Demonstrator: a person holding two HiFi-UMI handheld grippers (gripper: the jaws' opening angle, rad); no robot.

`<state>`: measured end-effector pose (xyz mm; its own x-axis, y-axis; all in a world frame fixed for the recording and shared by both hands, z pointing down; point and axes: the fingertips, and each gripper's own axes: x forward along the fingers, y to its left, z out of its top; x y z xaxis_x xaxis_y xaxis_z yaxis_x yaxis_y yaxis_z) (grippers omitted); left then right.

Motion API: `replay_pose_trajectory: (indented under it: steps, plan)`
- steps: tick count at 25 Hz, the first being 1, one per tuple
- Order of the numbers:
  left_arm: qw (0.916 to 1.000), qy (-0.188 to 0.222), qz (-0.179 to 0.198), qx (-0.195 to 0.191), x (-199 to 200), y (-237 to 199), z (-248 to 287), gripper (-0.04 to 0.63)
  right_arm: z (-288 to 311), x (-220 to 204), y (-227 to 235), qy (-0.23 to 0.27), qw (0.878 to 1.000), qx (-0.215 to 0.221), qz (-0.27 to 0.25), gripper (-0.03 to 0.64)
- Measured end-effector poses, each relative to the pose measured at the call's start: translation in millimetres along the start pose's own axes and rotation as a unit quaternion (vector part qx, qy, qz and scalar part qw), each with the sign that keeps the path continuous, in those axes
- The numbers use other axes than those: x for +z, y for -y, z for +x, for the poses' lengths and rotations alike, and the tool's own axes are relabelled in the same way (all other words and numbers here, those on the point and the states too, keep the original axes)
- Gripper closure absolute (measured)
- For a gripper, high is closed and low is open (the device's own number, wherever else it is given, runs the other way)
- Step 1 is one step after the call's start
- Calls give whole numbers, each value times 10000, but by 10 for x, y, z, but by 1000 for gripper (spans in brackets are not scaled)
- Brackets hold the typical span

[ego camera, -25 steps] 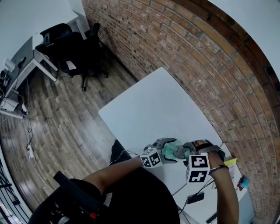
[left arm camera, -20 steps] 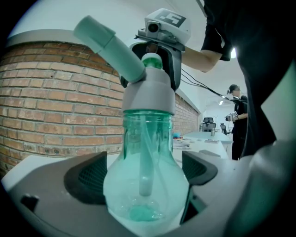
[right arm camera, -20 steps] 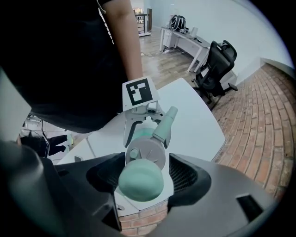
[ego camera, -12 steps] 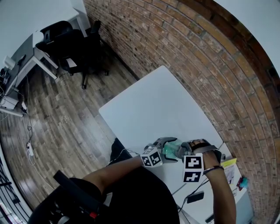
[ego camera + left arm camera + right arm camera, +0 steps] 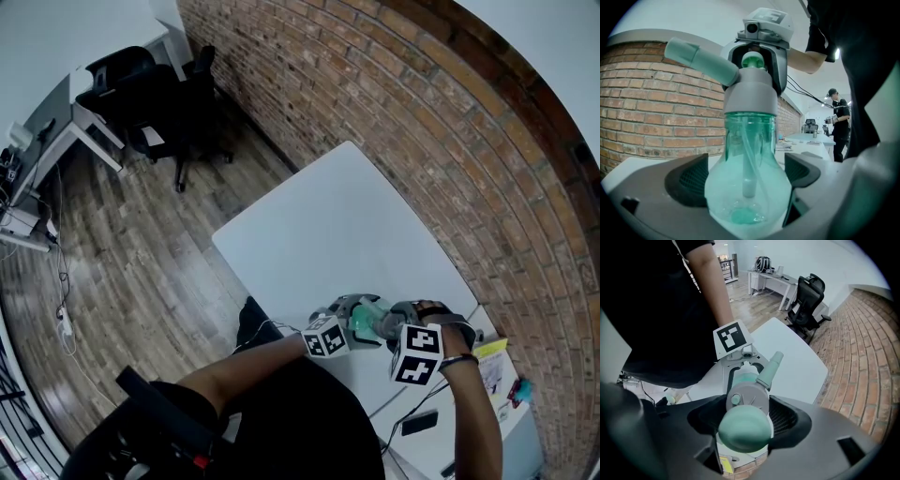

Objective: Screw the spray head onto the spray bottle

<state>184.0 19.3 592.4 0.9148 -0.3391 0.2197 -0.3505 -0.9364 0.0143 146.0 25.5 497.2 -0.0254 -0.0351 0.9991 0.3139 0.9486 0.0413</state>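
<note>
Bare white table [image 5: 347, 216] lies open beyond the work, with the brick wall [image 5: 450, 122] along its right edge. By the near edge stands the translucent green, bulbous spray bottle [image 5: 747, 197], upright, its body clamped in the wide-spread left gripper [image 5: 744, 176]. The right gripper [image 5: 745, 420] pinches the grey spray head [image 5: 746, 401] from above; the nozzle [image 5: 701, 60] slants up toward the wall

Right tool [image 5: 749, 414] rolled slightly around spray head [image 5: 746, 401]; marker cube [image 5: 416, 354] turned.
</note>
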Motion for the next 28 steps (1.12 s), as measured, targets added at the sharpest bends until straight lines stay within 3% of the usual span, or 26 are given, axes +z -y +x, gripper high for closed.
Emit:
replay_pose_trajectory:
  steps: [10,17,24,28]
  plan:
    - [10000,-15,-38,28,5,-4,-4,107,-3,10,13,375,9904,182,1317,334]
    - [10000,-12,-39,39,8,-2,-6,107,-1,1,52,756,9621,277,2607,333]
    - [10000,-5,-41,58,2,-2,0,107,7,-7,75,841,9437,133,3197,333]
    - [9999,-12,-65,93,-4,-14,-3,107,-1,-10,93,978,9407,114,3247,333]
